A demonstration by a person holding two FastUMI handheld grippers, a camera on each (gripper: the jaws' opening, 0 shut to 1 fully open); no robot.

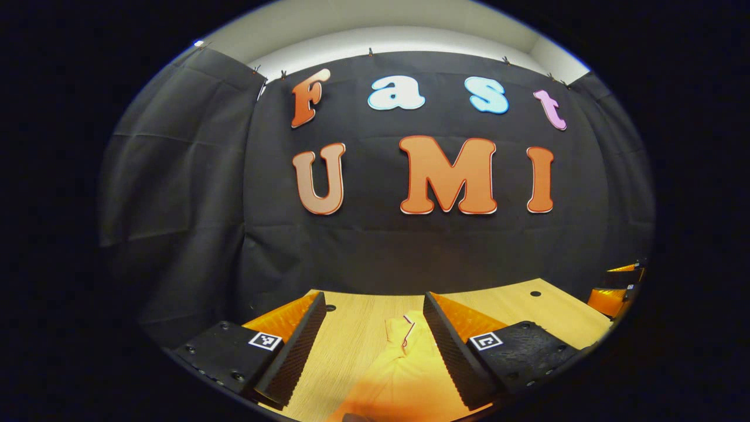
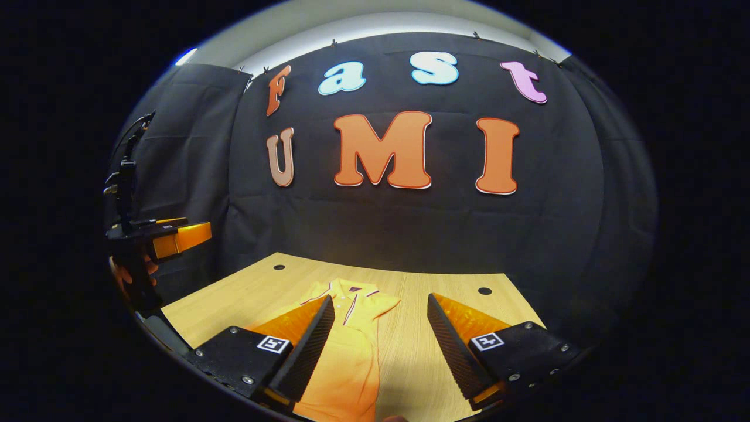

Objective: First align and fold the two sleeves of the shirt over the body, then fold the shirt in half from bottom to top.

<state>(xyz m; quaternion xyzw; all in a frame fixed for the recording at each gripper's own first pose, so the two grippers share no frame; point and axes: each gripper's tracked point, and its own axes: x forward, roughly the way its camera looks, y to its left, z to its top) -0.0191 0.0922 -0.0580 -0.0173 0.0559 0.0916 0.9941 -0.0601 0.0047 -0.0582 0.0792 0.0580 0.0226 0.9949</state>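
L gripper point(image 1: 375, 346) hovers over the table point(image 1: 351, 334), jaws wide, nothing between them but air; the shirt point(image 1: 404, 363) lies flat below, collar end pointing away. In the right gripper view the shirt point(image 2: 345, 346) sits mid-table point(image 2: 445, 293), collar far, w/ the short sleeves out at the shoulders, not yet folded by the look of it. R gripper point(image 2: 381, 340) is just beside the shirt's edge, jaws wide too, empty. Other gripper point(image 2: 170, 237) shows far left, raised, hand point(image 2: 132, 272) under it. Probable step: sleeves first. Best approach: come down low, pinch each sleeve at its hem, fold both inward evenly, keep the body flat.
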